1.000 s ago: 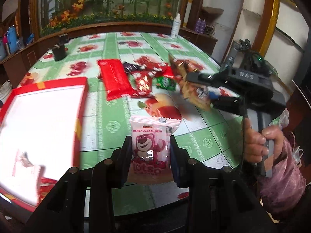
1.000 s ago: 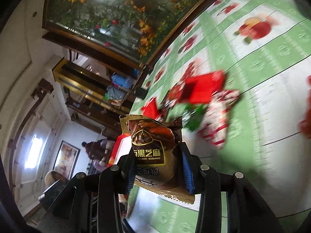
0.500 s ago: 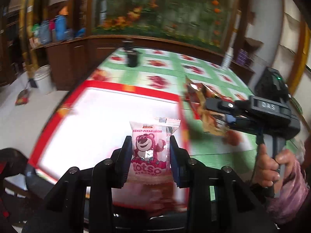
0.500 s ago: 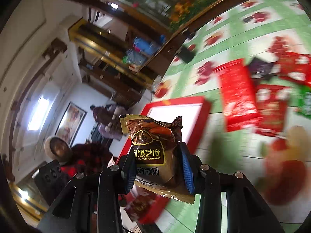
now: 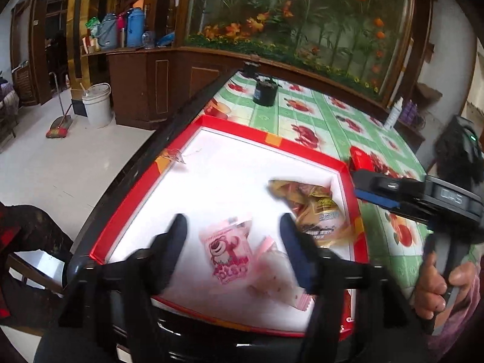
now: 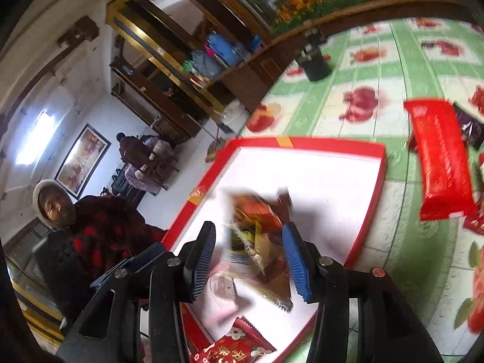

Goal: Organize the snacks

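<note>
Two sets of tongs hung over one shallow rectangular tray [image 5: 273,142] with a red rim and a smooth white floor, set on the tabletop [image 5: 332,115] with its glossy green-and-white fruit-print cloth. The left tongs [image 5: 233,239] stood spread wide, gripping nothing; below them lay one pink crinkly packet [image 5: 228,249] printed with a bear, flat on the tray floor, just beside one pale translucent wrapper [image 5: 276,275], which was blurred. The right tongs [image 6: 248,252], with ribbed blue pads, were also spread apart, and one brown-and-gold foil sesame packet [image 6: 257,230] sat loose between them inside the tray, motion-blurred, so I could not tell whether it touched the floor. One red printed packet [image 6: 234,349] showed at the tray's near edge. Outside the tray, one long red foil pack [image 6: 441,160] lay flat on the cloth, with one dark purple wrapper [image 6: 469,127] just beside it. One black cylindrical pot [image 5: 264,92] stood far back.
</note>
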Demonstrator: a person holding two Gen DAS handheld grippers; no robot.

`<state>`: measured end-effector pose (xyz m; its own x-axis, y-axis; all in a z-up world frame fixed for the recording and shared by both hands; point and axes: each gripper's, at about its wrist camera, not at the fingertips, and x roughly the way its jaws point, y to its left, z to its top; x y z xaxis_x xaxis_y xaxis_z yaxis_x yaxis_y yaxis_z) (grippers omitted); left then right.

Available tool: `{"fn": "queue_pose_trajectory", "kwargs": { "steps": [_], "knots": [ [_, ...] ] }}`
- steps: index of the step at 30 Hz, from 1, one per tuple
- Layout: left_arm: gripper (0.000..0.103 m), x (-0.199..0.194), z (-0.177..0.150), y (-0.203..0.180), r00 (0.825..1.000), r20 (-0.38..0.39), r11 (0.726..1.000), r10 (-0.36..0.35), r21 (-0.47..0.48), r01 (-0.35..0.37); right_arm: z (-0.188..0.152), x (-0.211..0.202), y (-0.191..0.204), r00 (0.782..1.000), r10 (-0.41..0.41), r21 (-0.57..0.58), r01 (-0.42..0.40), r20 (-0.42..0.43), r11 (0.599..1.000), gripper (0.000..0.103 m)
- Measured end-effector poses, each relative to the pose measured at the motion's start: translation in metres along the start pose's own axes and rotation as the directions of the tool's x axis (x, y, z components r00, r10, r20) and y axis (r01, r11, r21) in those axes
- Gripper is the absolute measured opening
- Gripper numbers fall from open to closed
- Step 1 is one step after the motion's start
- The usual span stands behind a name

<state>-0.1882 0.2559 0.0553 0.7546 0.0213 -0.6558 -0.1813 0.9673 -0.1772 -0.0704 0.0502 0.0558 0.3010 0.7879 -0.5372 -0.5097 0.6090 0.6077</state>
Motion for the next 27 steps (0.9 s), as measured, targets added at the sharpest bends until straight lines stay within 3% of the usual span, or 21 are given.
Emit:
{"fn": "queue_pose_trajectory", "kwargs": {
  "steps": [4,7,10,13,20,24,27],
  "knots": [
    [0.065,-0.007,-0.001,0.011,0.999,0.022,0.999,-0.032,-0.034,0.032,-0.007,-0.022,0.011,1.0,0.007,-0.069,-0.006,0.004,0.998,0.057],
    [0.065,-0.017,-0.004,0.023,0.998,0.043,0.997,-0.054,-0.053,0.056,-0.024,-0.03,0.028,0.99,0.056,-0.132,-0.073,-0.126,0.989,0.057],
    [0.065,-0.03,-0.01,0.035,0.997,0.064,0.997,-0.049,-0.054,0.053,-0.044,-0.031,0.042,0.953,0.152,-0.112,-0.186,-0.263,0.976,0.053],
    [0.065,-0.041,-0.016,0.047,0.996,0.086,0.997,-0.036,-0.061,0.042,-0.06,-0.027,0.048,0.915,0.196,-0.06,-0.231,-0.352,0.971,0.053],
    [0.065,-0.057,-0.023,0.052,0.993,0.12,0.999,0.003,-0.053,0.003,-0.072,0.014,0.037,0.895,0.132,-0.008,-0.15,-0.427,0.989,0.052],
    [0.066,-0.061,-0.024,0.052,0.992,0.13,0.999,0.004,-0.054,0.003,-0.065,0.04,0.041,0.892,0.147,-0.001,-0.163,-0.427,0.987,0.051],
    [0.066,-0.065,-0.024,0.048,0.991,0.134,0.999,0.007,-0.053,0.001,-0.053,0.065,0.05,0.905,0.112,-0.045,-0.143,-0.411,0.989,0.05]
  ]
}}
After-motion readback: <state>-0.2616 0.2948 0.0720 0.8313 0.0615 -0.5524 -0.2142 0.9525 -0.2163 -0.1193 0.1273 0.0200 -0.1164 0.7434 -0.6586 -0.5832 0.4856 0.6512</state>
